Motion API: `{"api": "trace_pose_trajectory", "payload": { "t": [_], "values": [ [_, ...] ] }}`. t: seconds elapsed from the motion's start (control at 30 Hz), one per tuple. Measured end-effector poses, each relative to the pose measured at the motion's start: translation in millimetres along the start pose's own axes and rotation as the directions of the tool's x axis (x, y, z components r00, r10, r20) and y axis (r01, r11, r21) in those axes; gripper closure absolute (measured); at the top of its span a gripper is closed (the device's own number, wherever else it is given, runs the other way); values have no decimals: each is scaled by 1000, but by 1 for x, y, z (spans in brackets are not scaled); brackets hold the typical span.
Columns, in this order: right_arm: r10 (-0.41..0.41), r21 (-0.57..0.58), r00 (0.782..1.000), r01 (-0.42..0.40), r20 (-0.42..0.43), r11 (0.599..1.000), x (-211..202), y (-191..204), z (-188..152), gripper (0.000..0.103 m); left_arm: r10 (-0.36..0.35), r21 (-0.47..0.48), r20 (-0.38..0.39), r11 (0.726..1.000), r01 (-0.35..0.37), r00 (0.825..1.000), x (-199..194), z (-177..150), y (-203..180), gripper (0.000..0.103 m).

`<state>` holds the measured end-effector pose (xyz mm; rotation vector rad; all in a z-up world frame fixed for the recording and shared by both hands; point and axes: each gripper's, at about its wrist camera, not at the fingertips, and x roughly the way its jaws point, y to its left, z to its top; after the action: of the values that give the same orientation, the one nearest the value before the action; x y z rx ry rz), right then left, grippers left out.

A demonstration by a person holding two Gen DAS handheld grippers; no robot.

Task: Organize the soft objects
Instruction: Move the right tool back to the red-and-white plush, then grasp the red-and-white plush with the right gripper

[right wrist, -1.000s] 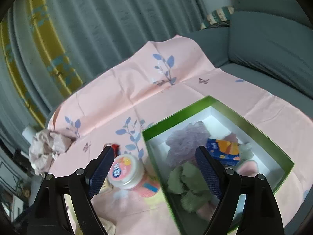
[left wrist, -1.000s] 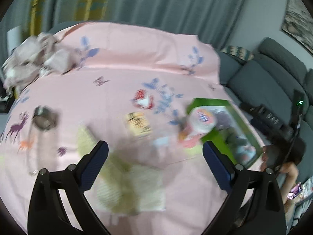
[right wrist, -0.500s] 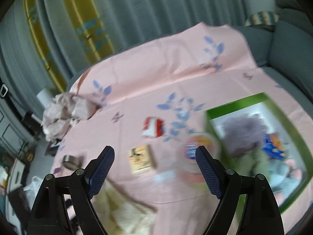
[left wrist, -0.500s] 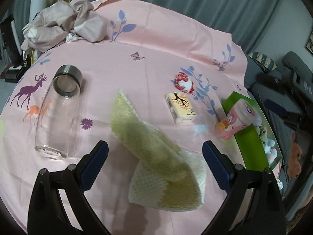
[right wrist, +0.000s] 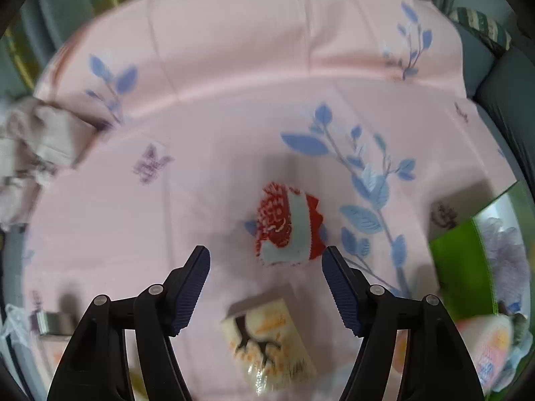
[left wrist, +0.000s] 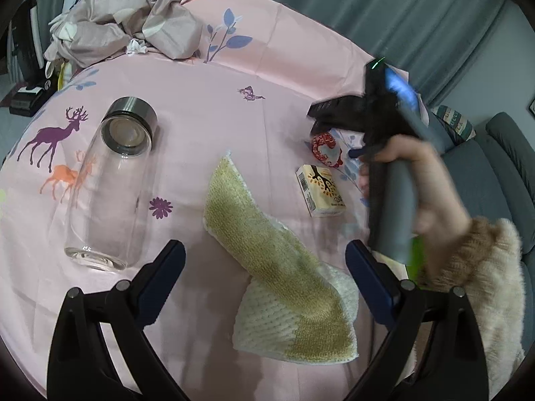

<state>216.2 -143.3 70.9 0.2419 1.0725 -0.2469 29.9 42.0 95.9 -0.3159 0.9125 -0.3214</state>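
Glass bottle (left wrist: 110, 190) lies left of the yellow cloth (left wrist: 284, 267), whose long axis runs diagonally; both grippers, left gripper (left wrist: 264, 267) and right gripper (right wrist: 265, 280), are spread, empty.

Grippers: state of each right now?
Left tool: open, holding nothing, above the yellow-and-white knitted cloth.
Right tool: open, holding nothing, red-and-white patterned fabric piece just ahead.
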Motion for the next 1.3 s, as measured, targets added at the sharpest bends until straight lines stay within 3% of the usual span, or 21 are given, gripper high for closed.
{"api": "trace_pose_trajectory", "payload": {
  "t": [0.1, 0.17, 0.27, 0.33, 0.47, 0.6, 0.77, 0.87, 0.97, 1.07, 1.2, 1.3],
  "values": [
    [-16, 15, 997, 17, -73, 1000, 27, -6, -1, 48, 3, -8, -10, 1000, -3, 1000, 2, 0, 1, 8],
    [-22, 39, 998, 25, -66, 999, 33, -15, -4, 60, -2, -4, -19, 1000, 2, 1000, 4, 0, -1, 8],
    [-13, 22, 999, 14, -40, 1000, 29, -19, -8, 71, -9, 10, -22, 1000, 9, 1000, 5, 0, -4, 8],
    [-11, -7, 1000, 11, -11, 1000, 17, -18, -12, 72, -4, 9, -20, 1000, 4, 1000, 6, 1, -4, 8],
    [121, -38, 992, -120, 31, 992, -28, -22, -26, 72, 13, -2, -12, 1000, -13, 1000, 4, 0, -1, 8],
    [310, -125, 949, -302, 48, 945, -84, -24, -61, 72, 30, -18, 6, 999, -30, 1000, -1, 2, 4, 8],
    [464, -236, 886, -449, 9, 862, -128, -30, -121, 72, 68, -58, 25, 996, -67, 997, -8, 5, 18, 8],
    [430, -273, 903, -411, 11, 870, -140, -28, -152, 72, 88, -88, 44, 993, -84, 995, -16, 8, 27, 8],
    [478, -285, 877, -473, -59, 833, -133, -24, -170, 72, 85, -108, 61, 991, -78, 995, -25, 9, 34, 7],
    [422, -333, 901, -431, -103, 839, -120, -10, -186, 72, 69, -107, 44, 992, -64, 997, -25, 7, 35, 7],
    [343, -366, 917, -397, -204, 842, -85, 9, -197, 72, 91, -95, 0, 991, -91, 996, -16, 2, 35, 8],
    [300, -364, 929, -362, -218, 858, -71, 13, -198, 68, 97, -76, -23, 992, -99, 995, -11, -3, 33, 8]
  ]
}}
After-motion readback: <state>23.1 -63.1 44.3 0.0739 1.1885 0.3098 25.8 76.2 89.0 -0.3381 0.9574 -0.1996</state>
